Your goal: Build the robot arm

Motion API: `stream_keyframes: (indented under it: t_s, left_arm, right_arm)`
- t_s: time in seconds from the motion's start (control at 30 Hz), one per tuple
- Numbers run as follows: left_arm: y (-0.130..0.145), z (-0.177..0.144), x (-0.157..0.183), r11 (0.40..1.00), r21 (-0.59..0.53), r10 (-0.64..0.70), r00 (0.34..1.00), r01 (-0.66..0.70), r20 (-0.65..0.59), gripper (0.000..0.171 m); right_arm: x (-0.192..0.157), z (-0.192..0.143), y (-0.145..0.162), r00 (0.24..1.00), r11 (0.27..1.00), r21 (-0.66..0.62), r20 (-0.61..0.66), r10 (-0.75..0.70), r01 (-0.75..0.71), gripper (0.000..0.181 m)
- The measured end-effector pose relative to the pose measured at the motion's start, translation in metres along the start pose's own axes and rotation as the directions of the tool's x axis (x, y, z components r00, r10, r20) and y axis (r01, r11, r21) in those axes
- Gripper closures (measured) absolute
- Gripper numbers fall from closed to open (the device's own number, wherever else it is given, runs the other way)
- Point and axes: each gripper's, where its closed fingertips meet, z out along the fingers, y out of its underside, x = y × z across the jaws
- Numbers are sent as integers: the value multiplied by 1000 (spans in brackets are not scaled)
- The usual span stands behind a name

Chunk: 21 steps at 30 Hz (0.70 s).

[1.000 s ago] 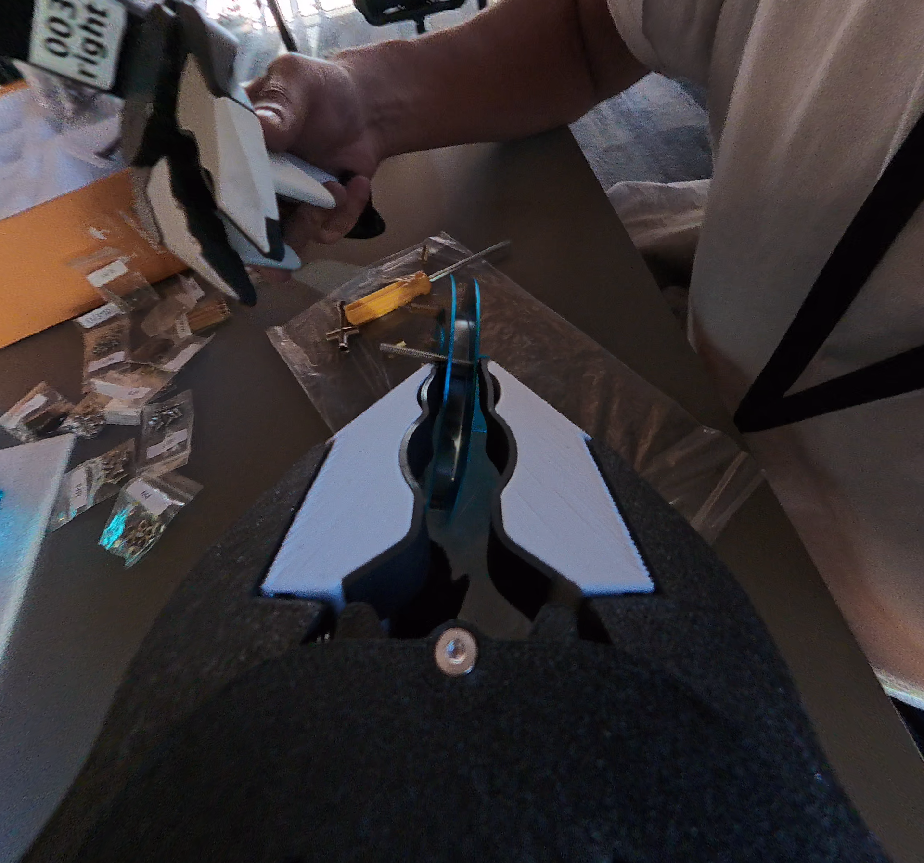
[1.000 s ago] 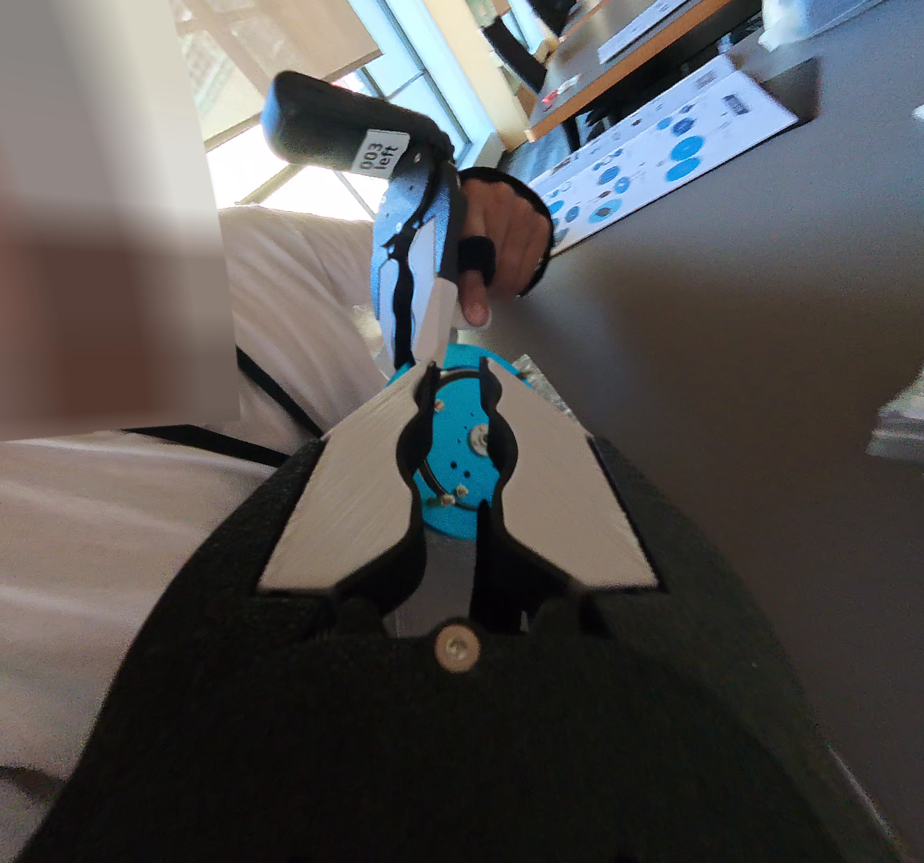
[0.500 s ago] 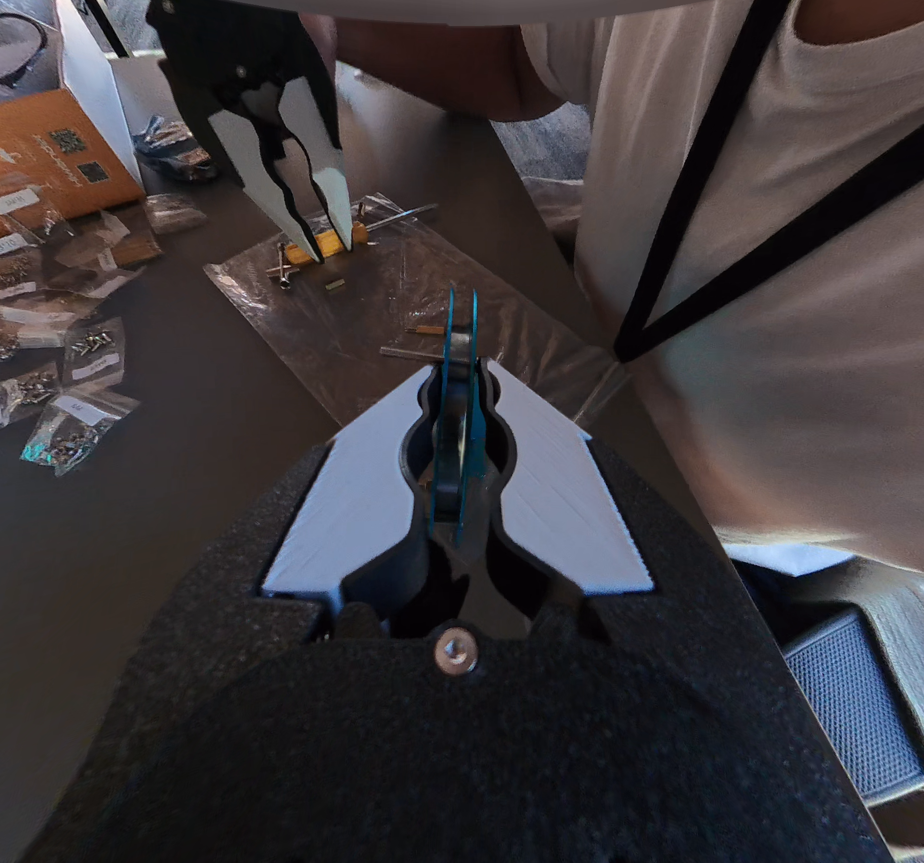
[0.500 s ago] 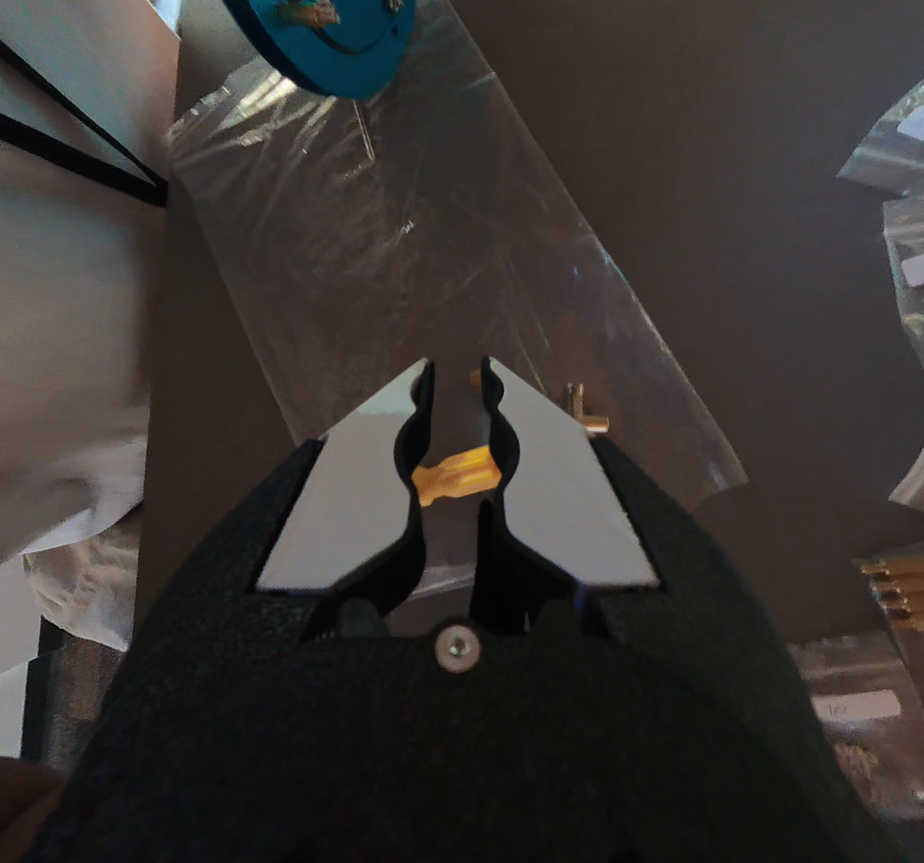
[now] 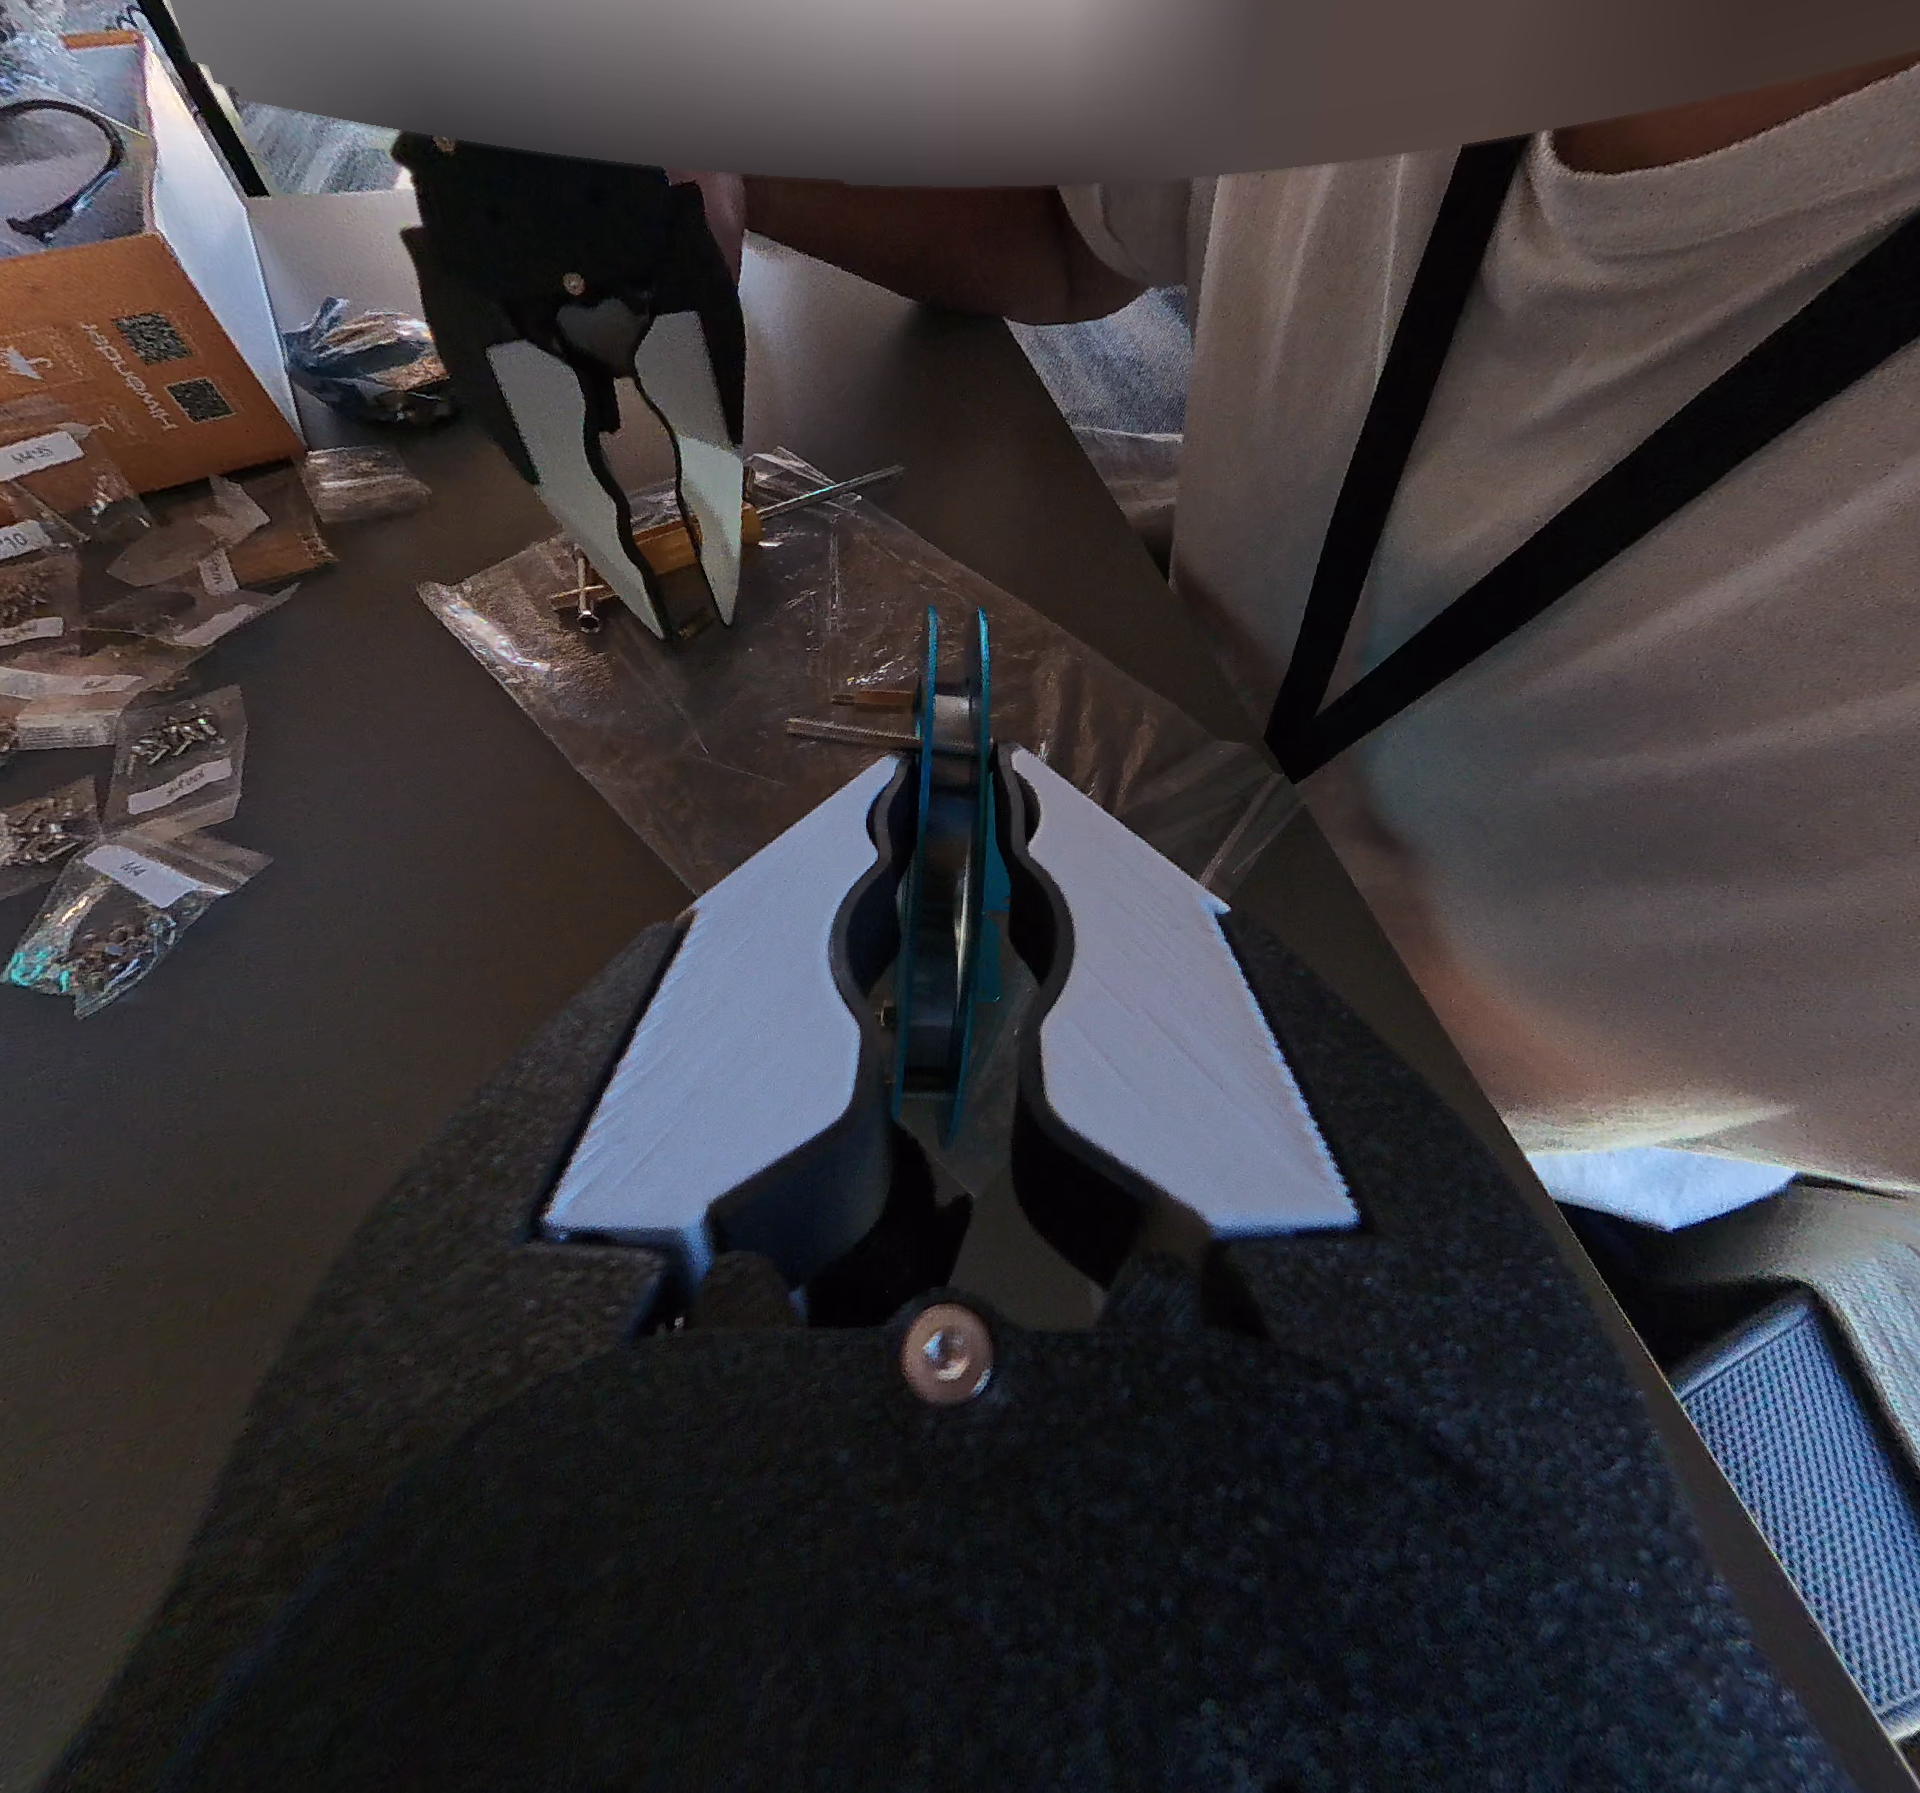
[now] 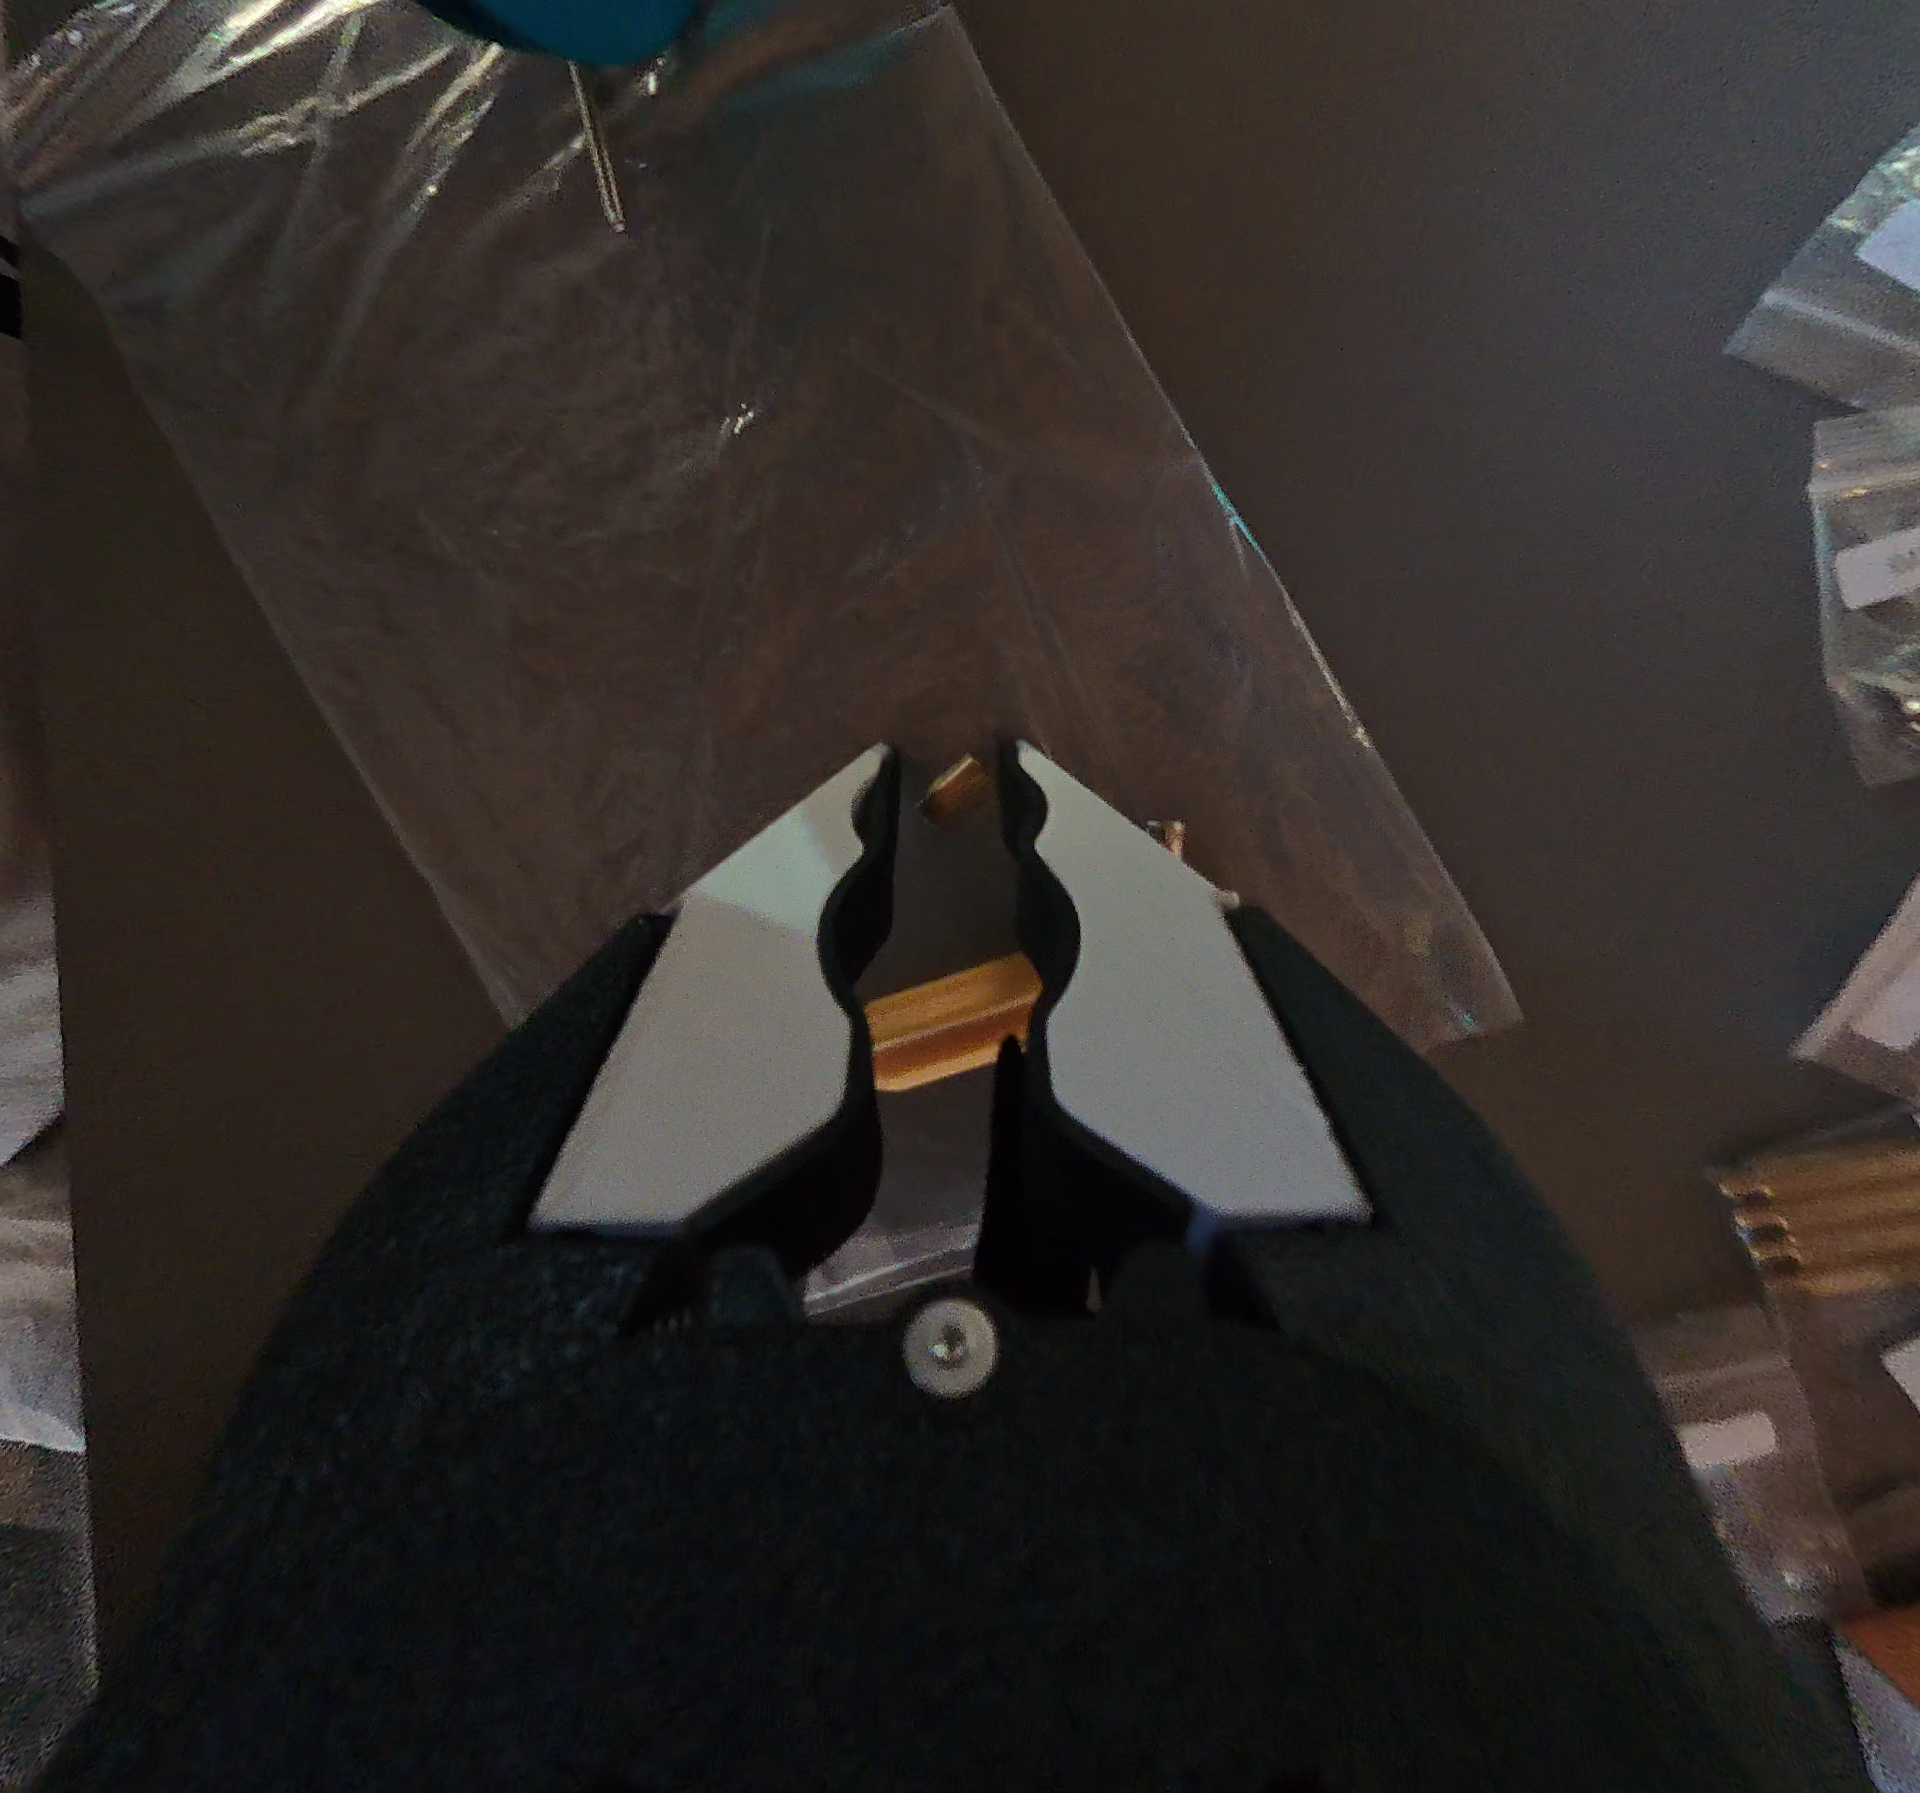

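Presently, item one: blue two-disc wheel assembly (image 5: 951,870), edge-on, clamped between the fingers of the left gripper (image 5: 951,777), held above the clear plastic sheet (image 5: 727,735).

Item two: yellow-handled screwdriver (image 6: 951,1016), lying on that sheet at 11 o'clock of the wheel, unlifted. The right gripper (image 6: 945,767) straddles its handle, jaws apart, tips down at the sheet.

Surrounding: brass standoff (image 6: 954,784); small hardware bags (image 5: 135,808) at 9 o'clock; orange box (image 5: 114,372).

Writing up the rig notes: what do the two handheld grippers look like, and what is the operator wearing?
Both match: left gripper and right gripper have a black, grainy-textured body, two white wedge-shaped fingers lined with wavy black pads, and a silver screw at the centre base. No cables show. The person wears a white T-shirt with black straps crossing the chest.
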Motion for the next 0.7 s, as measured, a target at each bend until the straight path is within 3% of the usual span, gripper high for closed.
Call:
stream_keyframes:
  t_s: [0.17, 0.3, 0.5, 0.7]
  left_arm:
    - [0, 1, 0, 1000, 5, 4, 1000, -4, 1, 158]
    - [-1, 3, 2, 1000, 1, 17, 1000, -17, 0, 158]
    - [-1, 3, 5, 1000, 3, 25, 1000, -25, -6, 158]
    - [-2, 4, 6, 1000, 21, 14, 1000, -14, -25, 158]
  right_arm:
    - [-8, -4, 9, 997, 997, 32, 8, 74, -74, 163]
    - [-14, 2, -2, 997, 991, 111, 26, 75, -78, 164]
    - [-13, 1, 1, 998, 998, 68, -62, 23, -19, 164]
    - [-15, 4, -6, 990, 988, 125, -114, -78, 93, 176]
